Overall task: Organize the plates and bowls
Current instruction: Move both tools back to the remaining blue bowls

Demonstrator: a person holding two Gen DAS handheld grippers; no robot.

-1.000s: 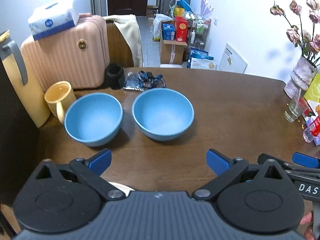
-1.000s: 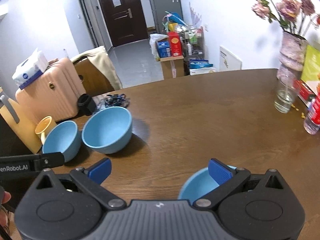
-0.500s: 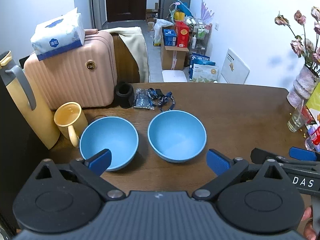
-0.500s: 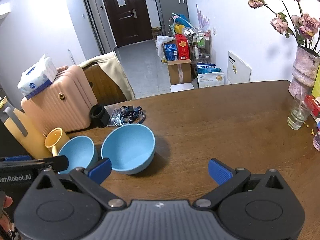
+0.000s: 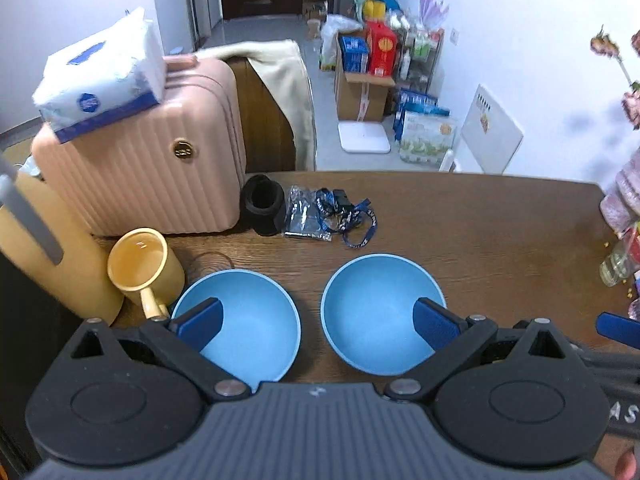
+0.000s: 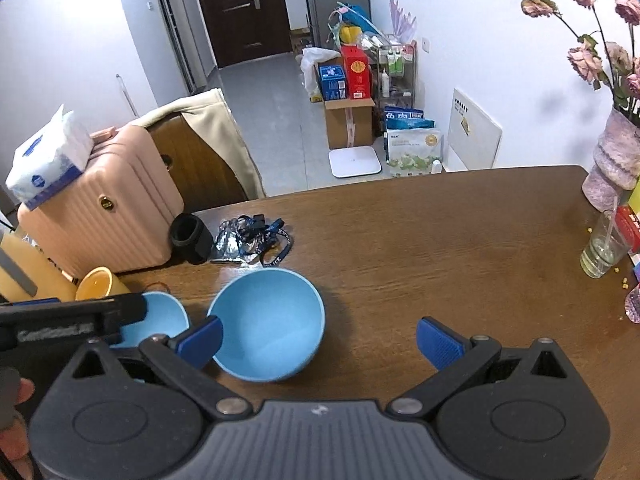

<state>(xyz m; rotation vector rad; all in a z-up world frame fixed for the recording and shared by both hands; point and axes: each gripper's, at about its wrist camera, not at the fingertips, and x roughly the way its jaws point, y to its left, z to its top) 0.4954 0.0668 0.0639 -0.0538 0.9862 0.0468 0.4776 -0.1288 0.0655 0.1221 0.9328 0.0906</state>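
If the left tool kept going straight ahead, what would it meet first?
Probably bare table in the gap between the two blue bowls; its open fingers straddle both. Depth is unclear, so a rim could touch first.

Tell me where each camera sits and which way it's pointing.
Left wrist: on the left gripper, looking forward and down at two blue bowls; its open fingers show.
Right wrist: on the right gripper, facing the right-hand bowl; open fingers, left gripper and a hand show.
Shared: bowls, suitcase, mug.
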